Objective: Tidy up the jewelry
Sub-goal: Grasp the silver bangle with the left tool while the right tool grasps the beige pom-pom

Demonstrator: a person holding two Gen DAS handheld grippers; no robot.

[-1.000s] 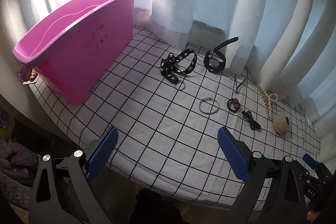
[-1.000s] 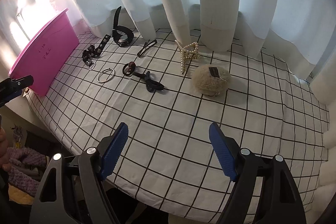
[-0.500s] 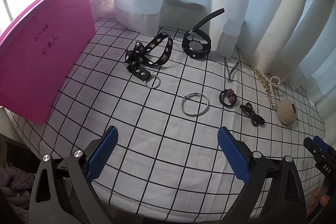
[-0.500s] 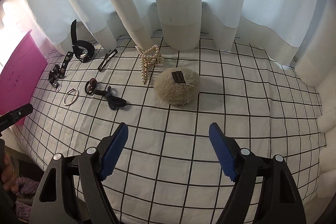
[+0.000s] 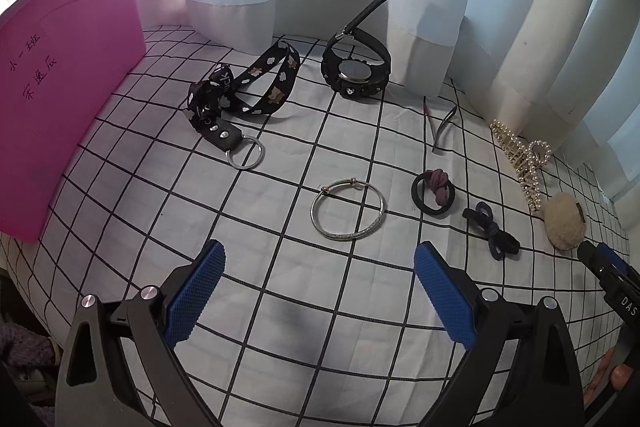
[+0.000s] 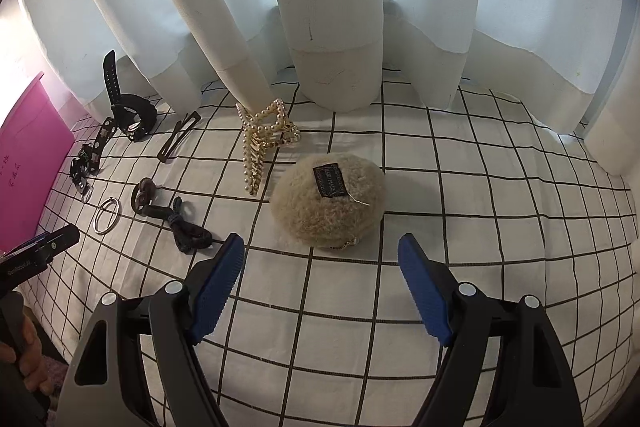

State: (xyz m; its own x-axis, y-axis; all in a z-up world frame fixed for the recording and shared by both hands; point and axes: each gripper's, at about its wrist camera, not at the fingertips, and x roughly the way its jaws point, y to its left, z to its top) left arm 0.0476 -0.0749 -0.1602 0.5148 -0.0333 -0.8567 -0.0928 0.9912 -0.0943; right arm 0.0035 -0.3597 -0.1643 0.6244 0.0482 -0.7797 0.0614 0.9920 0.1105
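With both grippers open and empty — left gripper [image 5: 316,281] over the bangle [image 5: 349,209], right gripper [image 6: 320,273] before the puff [image 6: 329,205] — straddle each squarely, then close gently.

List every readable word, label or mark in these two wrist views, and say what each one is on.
"小一班" and a second handwritten line, not legible with confidence: pink bin.
"...uck", partial: patterned strap.
"DAS", cut off: right gripper body at the frame edge.
White lettering, too blurred to read: left gripper body.
Dark label, text too small to read: fluffy beige pouch.

Bangle [image 5: 349,209] between keyring strap [image 5: 244,95] and hair tie [image 5: 434,193]
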